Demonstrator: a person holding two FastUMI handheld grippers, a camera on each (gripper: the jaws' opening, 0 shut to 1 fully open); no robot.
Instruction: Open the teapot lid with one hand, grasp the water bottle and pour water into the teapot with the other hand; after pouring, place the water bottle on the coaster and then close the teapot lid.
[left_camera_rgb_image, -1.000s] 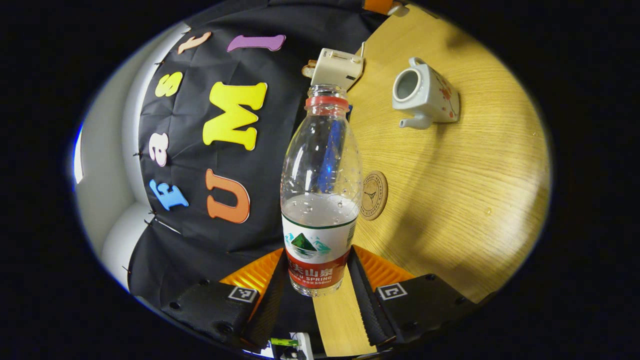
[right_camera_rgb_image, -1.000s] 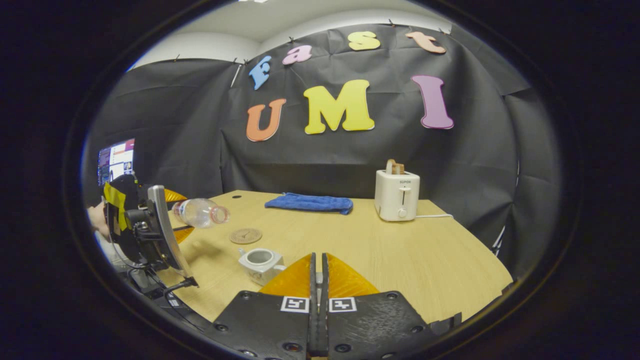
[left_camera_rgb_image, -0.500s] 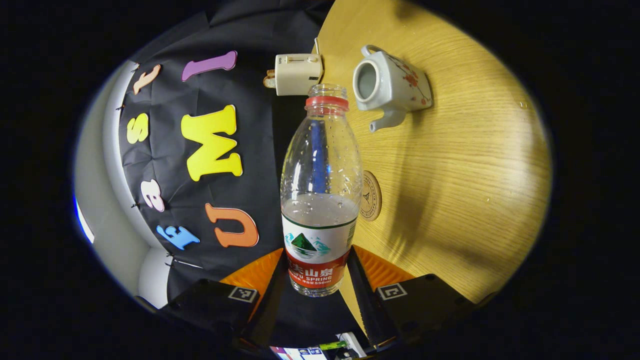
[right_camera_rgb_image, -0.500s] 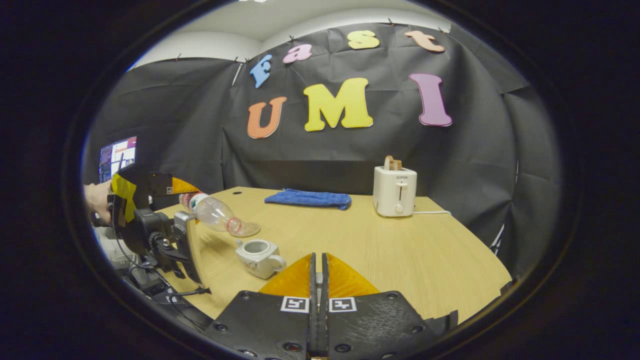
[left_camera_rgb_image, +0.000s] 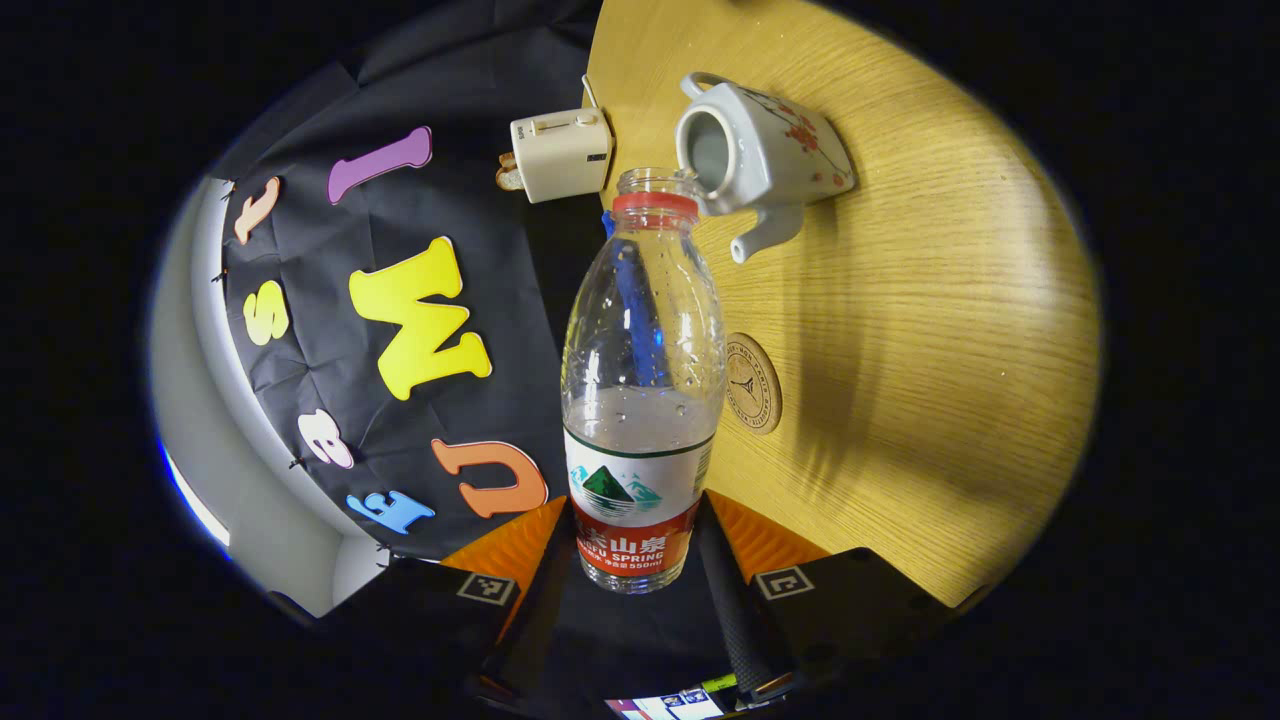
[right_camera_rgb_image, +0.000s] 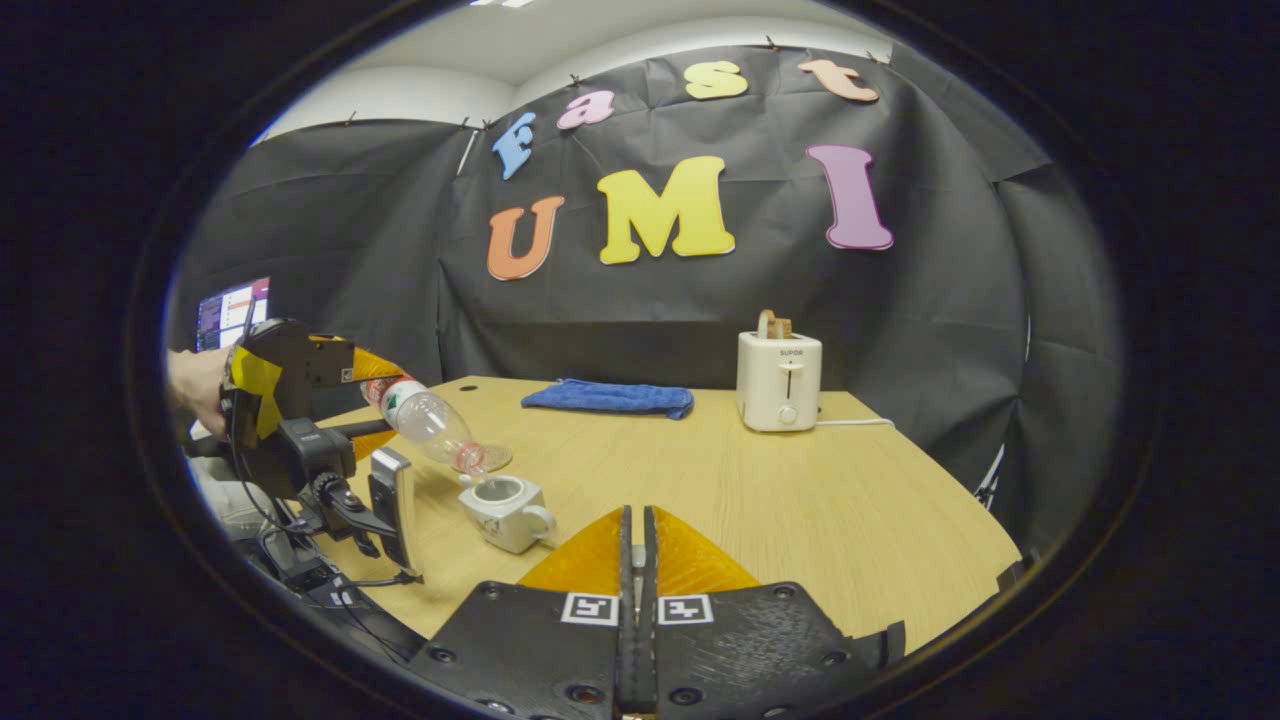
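Note:
My left gripper (left_camera_rgb_image: 635, 520) is shut on the labelled lower part of a clear water bottle (left_camera_rgb_image: 640, 400) with no cap and a red neck ring. The bottle is tilted, its mouth right over the opening of the white flowered teapot (left_camera_rgb_image: 770, 150), which has no lid on it. In the right gripper view the bottle (right_camera_rgb_image: 430, 425) slants down to the teapot (right_camera_rgb_image: 505, 510) at the table's left. The round cork coaster (left_camera_rgb_image: 752, 383) lies beside the pot. My right gripper (right_camera_rgb_image: 637, 520) is shut, a pale sliver of the lid between its fingers.
A white toaster (right_camera_rgb_image: 779, 380) stands at the back of the wooden table (right_camera_rgb_image: 800, 500), with a folded blue cloth (right_camera_rgb_image: 605, 397) to its left. A person's hand (right_camera_rgb_image: 195, 385) holds the left gripper's handle at the table's left edge. A monitor (right_camera_rgb_image: 230, 312) glows behind it.
The left gripper has carried the bottle toward the teapot and tipped it further, so the mouth now sits over the opening. The right gripper has barely moved.

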